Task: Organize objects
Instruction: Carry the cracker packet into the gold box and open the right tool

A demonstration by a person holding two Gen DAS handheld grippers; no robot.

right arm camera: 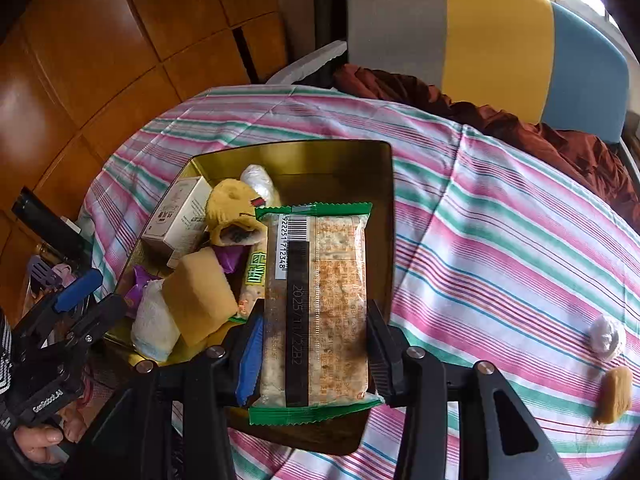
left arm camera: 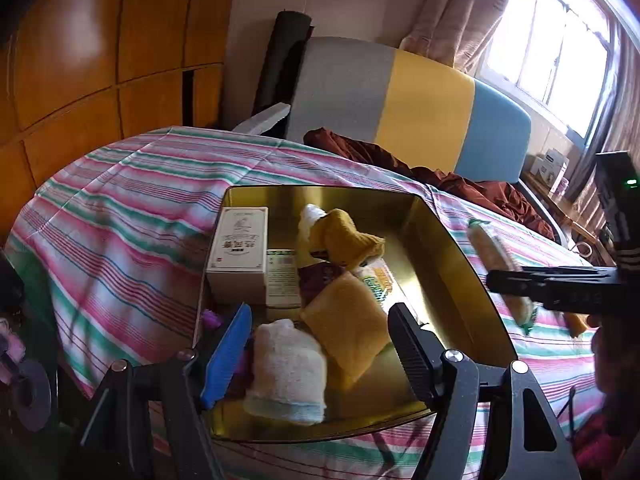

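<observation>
A golden tin (left arm camera: 448, 240) lies on the striped cloth and holds a white box (left arm camera: 240, 248), yellow spongy pieces (left arm camera: 348, 336), a white rolled cloth (left arm camera: 286, 372) and snack packets. My left gripper (left arm camera: 320, 360) hovers open at the tin's near edge, with nothing pressed between its fingers. In the right wrist view it shows at the tin's left corner (right arm camera: 86, 300). My right gripper (right arm camera: 314, 356) is shut on a green-edged cracker packet (right arm camera: 320, 280), held above the tin (right arm camera: 384, 184). The left wrist view shows that gripper (left arm camera: 516, 284) and its blurred packet (left arm camera: 492, 248) right of the tin.
On the cloth to the right lie a foil-wrapped ball (right arm camera: 608, 338) and a yellow piece (right arm camera: 614, 400). A grey, yellow and blue chair back (right arm camera: 480, 28) with crumpled brown fabric (right arm camera: 520, 120) stands behind the table. Wooden cabinets (right arm camera: 100, 60) fill the left.
</observation>
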